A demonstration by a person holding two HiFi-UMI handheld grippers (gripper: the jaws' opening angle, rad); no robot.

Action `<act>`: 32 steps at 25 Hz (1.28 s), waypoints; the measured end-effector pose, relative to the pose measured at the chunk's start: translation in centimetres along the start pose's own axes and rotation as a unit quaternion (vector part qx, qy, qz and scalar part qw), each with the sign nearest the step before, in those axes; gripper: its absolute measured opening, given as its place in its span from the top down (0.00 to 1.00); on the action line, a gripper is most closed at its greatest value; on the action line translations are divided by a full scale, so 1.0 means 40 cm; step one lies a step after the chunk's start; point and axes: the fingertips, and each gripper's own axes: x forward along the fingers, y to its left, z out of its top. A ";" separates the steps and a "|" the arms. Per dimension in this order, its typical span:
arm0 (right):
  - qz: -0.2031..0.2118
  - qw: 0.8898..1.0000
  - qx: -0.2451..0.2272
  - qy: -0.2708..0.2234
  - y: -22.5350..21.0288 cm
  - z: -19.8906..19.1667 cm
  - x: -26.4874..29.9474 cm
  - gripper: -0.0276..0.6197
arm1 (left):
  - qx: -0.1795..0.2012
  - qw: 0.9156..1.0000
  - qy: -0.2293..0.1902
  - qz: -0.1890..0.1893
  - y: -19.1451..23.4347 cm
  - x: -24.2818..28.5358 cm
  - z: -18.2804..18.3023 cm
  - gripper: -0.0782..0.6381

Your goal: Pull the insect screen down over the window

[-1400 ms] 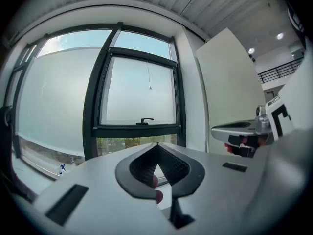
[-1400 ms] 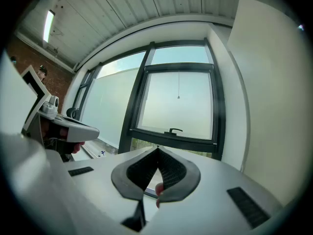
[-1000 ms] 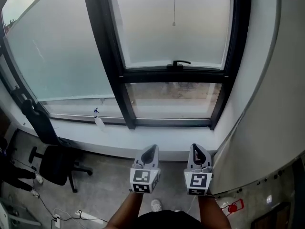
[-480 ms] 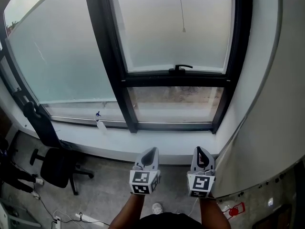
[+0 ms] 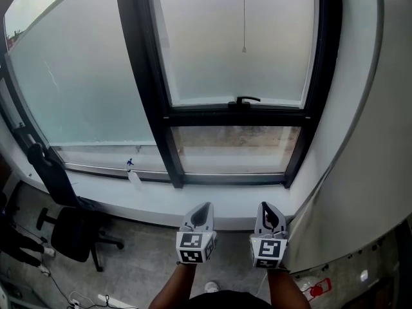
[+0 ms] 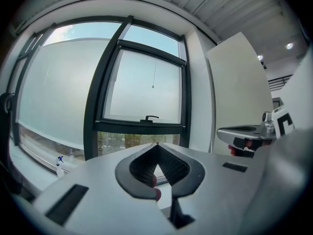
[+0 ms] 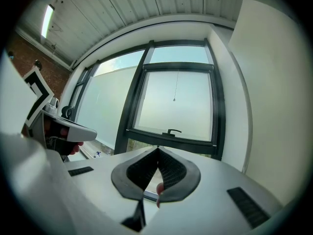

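A black-framed window (image 5: pixel 168 118) fills the wall ahead. A thin pull cord (image 5: pixel 243 18) with a small weight at its end hangs before the upper pane, above the black window handle (image 5: pixel 248 100). The cord (image 6: pixel 153 87) and handle (image 6: pixel 150 117) also show in the left gripper view, and the cord (image 7: pixel 174 100) in the right gripper view. My left gripper (image 5: pixel 205 206) and right gripper (image 5: pixel 265 206) are held side by side, low and short of the sill, pointing at the window. Both are shut with nothing between their jaws. No rolled screen shows at the top.
A spray bottle (image 5: pixel 132 171) stands on the white sill (image 5: pixel 212 198). A black office chair (image 5: pixel 71 234) and a dark leaning object (image 5: pixel 48 169) are at the lower left. A white wall panel (image 5: pixel 360 172) rises close on the right. Cables lie on the floor (image 5: pixel 129 269).
Both grippers have edged forward toward the sill, still shut. The head view has tilted up a little, so the window handle sits lower in the picture.
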 end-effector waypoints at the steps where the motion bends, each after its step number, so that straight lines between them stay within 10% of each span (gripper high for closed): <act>1: 0.000 1.000 -0.002 -0.001 0.008 0.005 0.008 0.95 | 0.002 1.000 0.000 -0.001 0.008 0.005 0.000 0.89; 32: 0.021 0.999 0.025 -0.003 0.008 0.002 0.315 0.95 | 0.052 0.999 -0.009 0.003 0.124 0.283 0.054 0.89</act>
